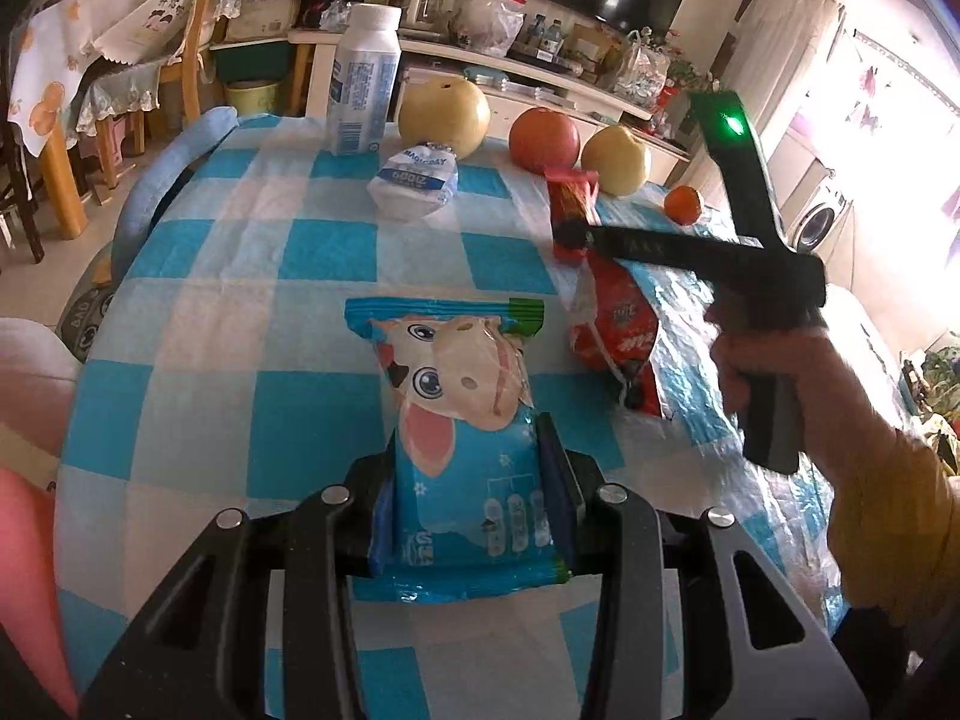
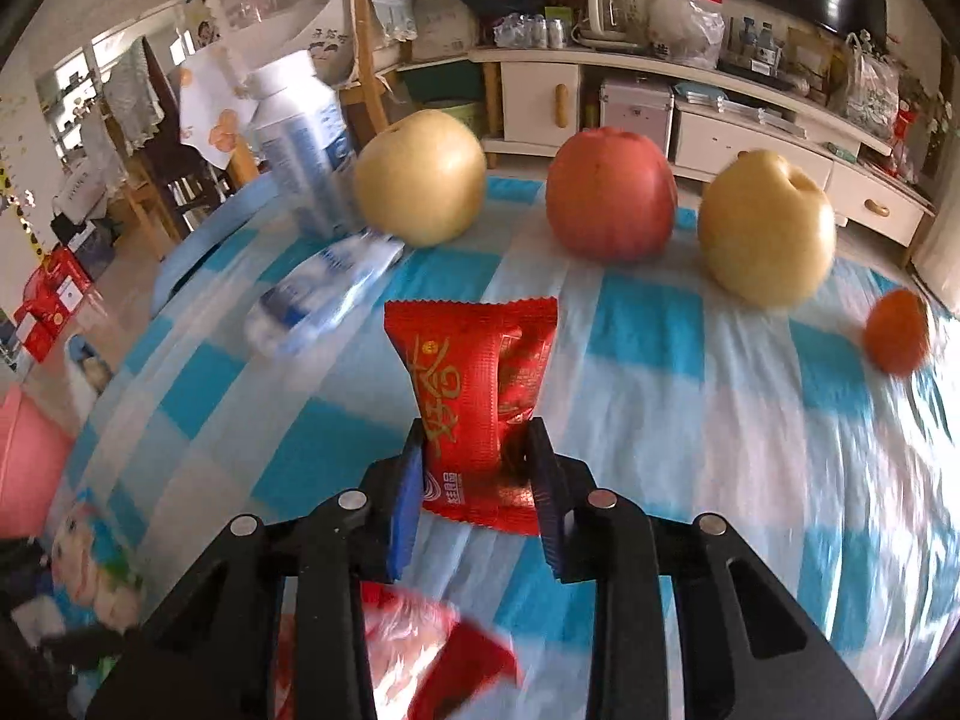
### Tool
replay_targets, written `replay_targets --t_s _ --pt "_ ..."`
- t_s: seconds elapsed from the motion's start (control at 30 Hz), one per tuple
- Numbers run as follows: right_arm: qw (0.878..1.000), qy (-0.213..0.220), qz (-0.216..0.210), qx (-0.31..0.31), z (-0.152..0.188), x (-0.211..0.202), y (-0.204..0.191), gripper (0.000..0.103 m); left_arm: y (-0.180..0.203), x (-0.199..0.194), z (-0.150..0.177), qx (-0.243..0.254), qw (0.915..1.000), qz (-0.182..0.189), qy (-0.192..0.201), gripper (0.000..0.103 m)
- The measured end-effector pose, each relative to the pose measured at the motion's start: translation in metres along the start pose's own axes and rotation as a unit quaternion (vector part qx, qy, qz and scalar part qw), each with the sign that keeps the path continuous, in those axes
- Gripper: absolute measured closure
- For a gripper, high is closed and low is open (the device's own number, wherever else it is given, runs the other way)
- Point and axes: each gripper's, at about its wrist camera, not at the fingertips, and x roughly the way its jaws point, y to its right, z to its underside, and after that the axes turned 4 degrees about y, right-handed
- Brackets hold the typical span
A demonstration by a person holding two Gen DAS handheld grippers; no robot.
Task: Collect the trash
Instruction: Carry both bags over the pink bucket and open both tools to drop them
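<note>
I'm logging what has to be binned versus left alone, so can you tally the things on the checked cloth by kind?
Snack wrappers: 3 (blue cow wrapper in the left gripper, small red wrapper in the right gripper, larger red wrapper)
Tissue packs: 1
Bottles: 1
Pears: 2
Apples: 1
Tangerines: 1
Total: 9

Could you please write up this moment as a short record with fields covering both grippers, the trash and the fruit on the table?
left hand-held gripper: shut on blue cow-print snack wrapper
right hand-held gripper: shut on small red foil wrapper
other trash: crumpled red plastic bag; squashed clear plastic bottle
upright: white plastic bottle
fruit: two yellow pears, red apple, small orange
surface: blue-and-white checked tablecloth
</note>
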Motion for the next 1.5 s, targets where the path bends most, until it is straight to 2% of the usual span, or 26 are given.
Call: replay_targets --t_s 0.3,0.53,0.93,1.27,1.5 --pt "1.000 0.015 -0.024 0.004 0.050 -0.052 -0.023 0.069 0.004 -0.016 0.004 -0.011 0.9997 0.010 0.017 0.062" --pt "0.999 0.029 -0.027 0.016 0.080 -0.091 -0.038 0.069 0.008 -0.033 0.019 -0.022 0.9993 0.013 0.026 0.062" --pt "0.997 0.065 -0.029 0.026 0.105 -0.159 -0.058 0.070 0.015 -0.065 0.050 -0.029 0.9988 0.012 0.038 0.062" --pt "0.995 0.080 -0.051 0.008 0.124 -0.203 -0.099 0.070 0.022 -0.102 0.065 -0.025 0.9977 0.009 0.063 0.062" --pt "0.994 0.079 -0.071 -0.019 0.134 -0.222 -0.137 0.070 0.017 -0.140 0.073 -0.019 0.9957 -0.008 0.091 0.062"
